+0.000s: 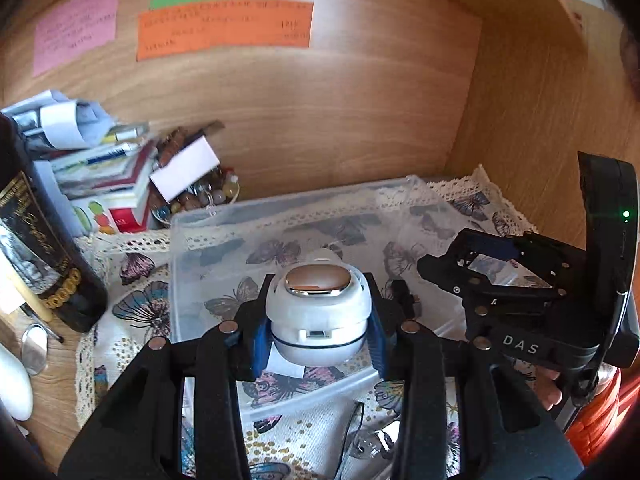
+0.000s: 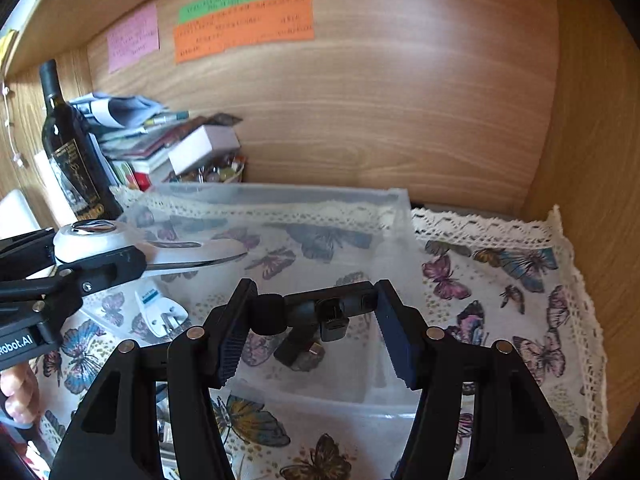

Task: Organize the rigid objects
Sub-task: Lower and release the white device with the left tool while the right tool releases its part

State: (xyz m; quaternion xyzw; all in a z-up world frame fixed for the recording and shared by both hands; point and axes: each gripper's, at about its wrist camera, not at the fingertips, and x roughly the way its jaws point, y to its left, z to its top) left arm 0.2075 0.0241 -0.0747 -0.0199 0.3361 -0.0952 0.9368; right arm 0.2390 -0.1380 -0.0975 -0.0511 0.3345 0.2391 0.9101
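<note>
Left gripper (image 1: 318, 336) grasps a smooth white gadget (image 1: 318, 312), pointing forward; right gripper (image 2: 316, 320) clamps a black clip (image 2: 316, 312) crosswise, over the clear plastic tub (image 2: 400, 200)

Both grippers were matte black plastic with cut-out triangular arms and round silver magnets or screws at the joints. The left gripper (image 1: 318, 344) carried blue ribbed pads (image 1: 259, 350); the right gripper (image 2: 314, 330) had dark blue ridged pads (image 2: 230, 342). White lettering read "DAS" and "robot.AI". A green light glowed; bare fingers (image 2: 18, 390) showed
</note>
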